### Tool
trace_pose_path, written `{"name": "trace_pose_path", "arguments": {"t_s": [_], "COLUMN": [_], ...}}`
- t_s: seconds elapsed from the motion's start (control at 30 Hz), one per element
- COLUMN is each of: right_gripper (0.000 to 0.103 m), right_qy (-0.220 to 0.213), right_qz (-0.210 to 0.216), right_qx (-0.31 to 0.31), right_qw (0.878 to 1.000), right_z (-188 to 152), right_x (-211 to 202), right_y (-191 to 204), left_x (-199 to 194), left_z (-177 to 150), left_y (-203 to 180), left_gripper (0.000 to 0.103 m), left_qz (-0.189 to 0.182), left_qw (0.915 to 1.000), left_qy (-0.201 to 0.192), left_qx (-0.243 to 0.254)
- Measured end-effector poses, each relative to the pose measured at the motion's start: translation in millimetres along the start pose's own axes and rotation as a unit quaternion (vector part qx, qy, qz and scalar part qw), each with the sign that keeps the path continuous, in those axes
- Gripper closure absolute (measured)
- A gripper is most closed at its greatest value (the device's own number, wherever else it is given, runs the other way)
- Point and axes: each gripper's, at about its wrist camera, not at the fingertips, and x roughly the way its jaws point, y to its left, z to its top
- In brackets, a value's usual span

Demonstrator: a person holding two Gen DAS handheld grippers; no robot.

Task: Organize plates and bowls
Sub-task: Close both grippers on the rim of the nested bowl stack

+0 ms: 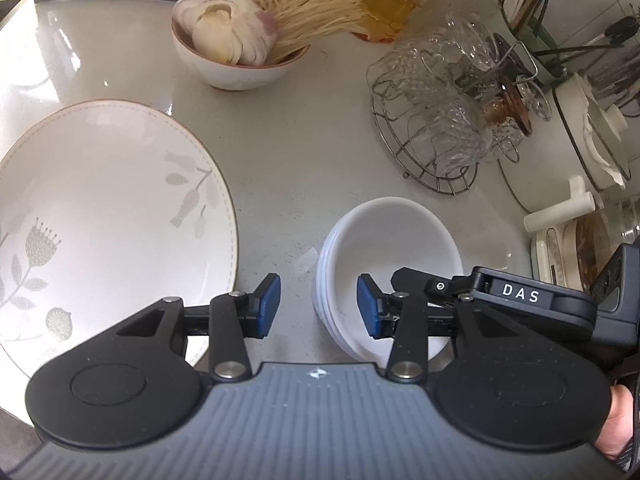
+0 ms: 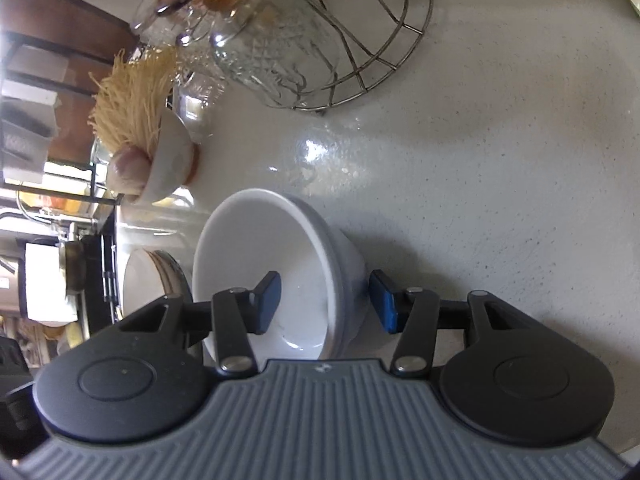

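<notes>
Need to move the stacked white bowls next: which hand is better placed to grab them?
Right, probably. Its tongs straddle the rim of the stacked white bowls, one pad inside, one outside. The left tongs have the rim between their pads too, but stand closer to the large floral plate.

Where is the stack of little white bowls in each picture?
Left wrist view: the stack of white bowls sits low, right of centre, partly behind the left gripper.
Right wrist view: it appears tipped sideways at bottom centre, straddled by the right gripper.
Shared landmark: the wire rack of glasses.
</notes>
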Motion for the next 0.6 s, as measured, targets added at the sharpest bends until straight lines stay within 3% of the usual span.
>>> {"name": "trace_pose_path", "arguments": {"t_s": [0.27,0.6], "right_gripper": [0.077,0.080], "right_qy": [0.005,0.012], "right_qz": [-0.014,-0.017], "right_qx": [-0.015,-0.015], "right_qw": [1.000,1.000], "right_z": [3,2], "right_x": [-3,-14], "right_y": [-6,-19], "left_x": [5,20], "left_z": [-2,-5], "left_y": [-5,-16], "left_gripper": [0.055,0.051], "left_qz": [0.002,0.006], "left_qw": [1.0000,0.9998], "left_qy": [0.006,0.020], "left_qx": [0.006,0.004]}}
